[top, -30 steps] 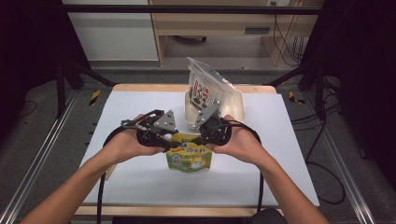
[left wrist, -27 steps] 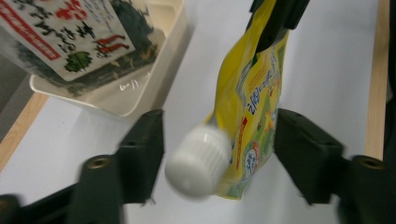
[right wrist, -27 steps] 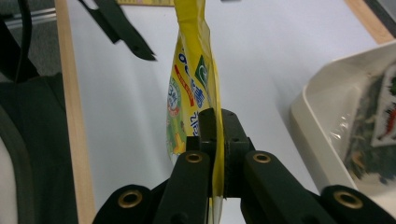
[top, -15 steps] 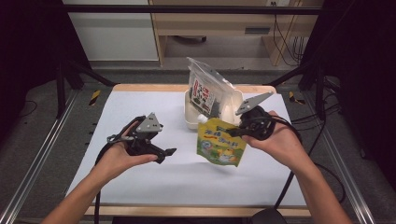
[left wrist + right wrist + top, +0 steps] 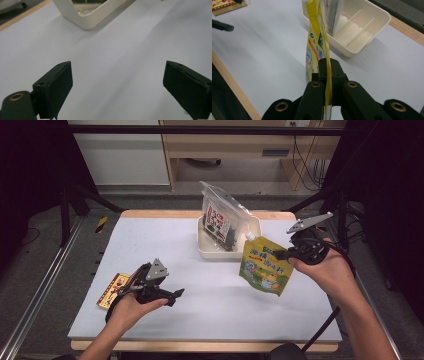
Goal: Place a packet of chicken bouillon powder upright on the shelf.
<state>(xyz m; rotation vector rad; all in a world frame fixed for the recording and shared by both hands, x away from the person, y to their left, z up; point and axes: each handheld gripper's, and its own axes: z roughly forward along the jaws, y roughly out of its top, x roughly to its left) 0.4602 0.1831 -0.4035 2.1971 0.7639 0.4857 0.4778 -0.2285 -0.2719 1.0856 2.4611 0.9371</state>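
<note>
High view: right hand-held gripper (image 5: 280, 253) was clamped on the top edge of the pouch (image 5: 264, 267), beside its spout, carrying it in the air over the right side of the desk (image 5: 210, 320). Pouch hung long axis roughly vertical, slightly tilted, bottom corner clear of the surface. Bin (image 5: 205, 251) sat just up and left of the pouch, near, with a clear bag (image 5: 220, 217) standing in it. So the drop target lay to the left of the right gripper and further from the person; the right hand was the nearer one by far. Right gripper view had the pouch edge-on between closed jaws, bin dividers (image 5: 359, 26) behind it. Left hand-held gripper (image 5: 176, 293) sat low over the near-left desk, jaws just opened wide with nothing between them. A flat packet (image 5: 114, 290) lay by the left wrist.
</note>
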